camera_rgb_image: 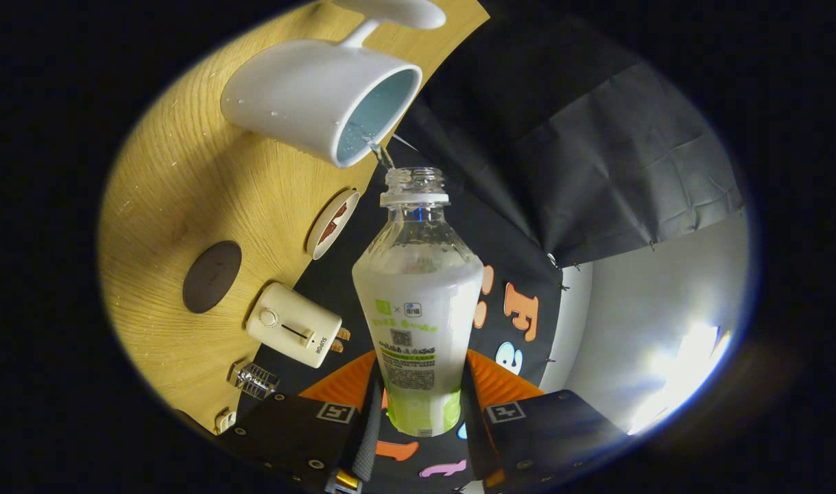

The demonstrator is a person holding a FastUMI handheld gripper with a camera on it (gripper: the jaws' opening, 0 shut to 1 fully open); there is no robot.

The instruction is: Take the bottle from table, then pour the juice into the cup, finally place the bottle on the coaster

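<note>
My gripper (pixel 421 405) is shut on an uncapped clear plastic bottle (pixel 418 302) with a green and white label, half full of cloudy white juice. I hold it by its lower body, tilted so its open neck points at the rim of a white cup (pixel 308 96) with a pale blue inside. A thin stream of liquid (pixel 383 154) runs between the neck and the cup's rim. The cup stands on a wooden table (pixel 171 199). A dark round coaster (pixel 212 276) lies on the table, off to the side of the bottle and apart from the cup.
A white toaster (pixel 294 327) stands near the coaster, with a small clear glass item (pixel 254 379) beside it. A round dish (pixel 332 224) with something dark on it sits at the table's edge. A white object (pixel 390 10) lies beyond the cup. Black cloth hangs behind.
</note>
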